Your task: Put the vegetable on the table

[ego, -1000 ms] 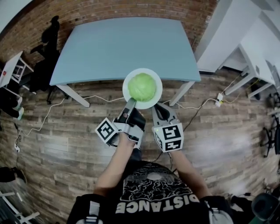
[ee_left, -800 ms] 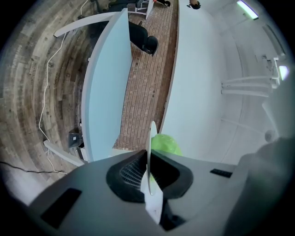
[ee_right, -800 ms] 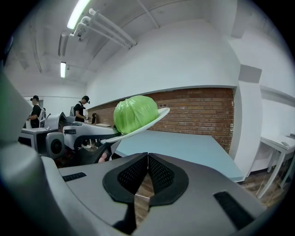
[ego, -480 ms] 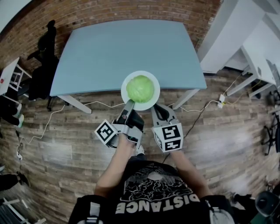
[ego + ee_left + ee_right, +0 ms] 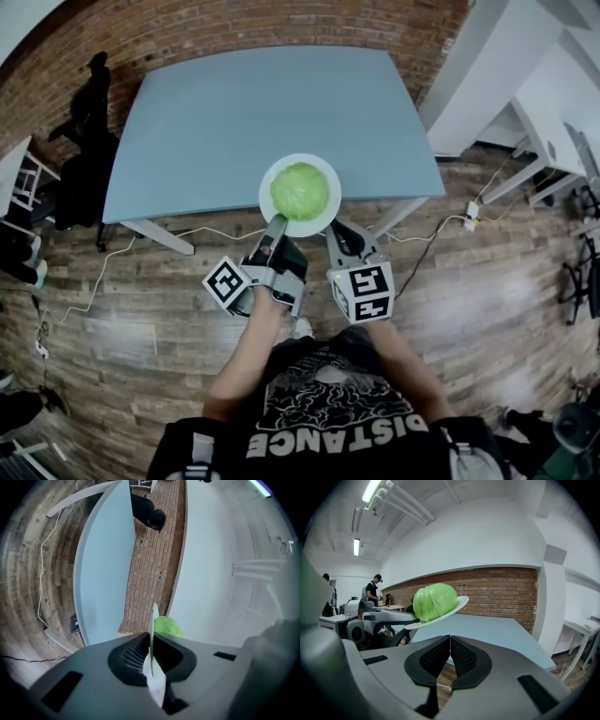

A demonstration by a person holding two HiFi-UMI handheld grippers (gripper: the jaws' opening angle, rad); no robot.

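Observation:
A green cabbage (image 5: 299, 190) lies on a white plate (image 5: 322, 215) held in the air over the near edge of the pale blue table (image 5: 216, 112). My left gripper (image 5: 276, 224) is shut on the plate's near rim. In the left gripper view the plate (image 5: 153, 630) shows edge-on between the jaws, with the cabbage (image 5: 168, 626) behind it. My right gripper (image 5: 331, 231) sits just right of the plate, shut, with nothing between its pads (image 5: 440, 656). The right gripper view has the cabbage (image 5: 435, 602) and plate (image 5: 457, 606) up to the left, above the table (image 5: 492, 625).
White desks (image 5: 553, 112) stand to the right. A black chair (image 5: 89, 141) is left of the table. Cables (image 5: 103, 267) trail over the wooden floor by the table legs (image 5: 155, 236). People (image 5: 372, 590) stand far back in the room.
Both grippers and the plate with the cabbage have moved forward, so the plate now hangs further over the table's near edge. The grip on the plate is unchanged.

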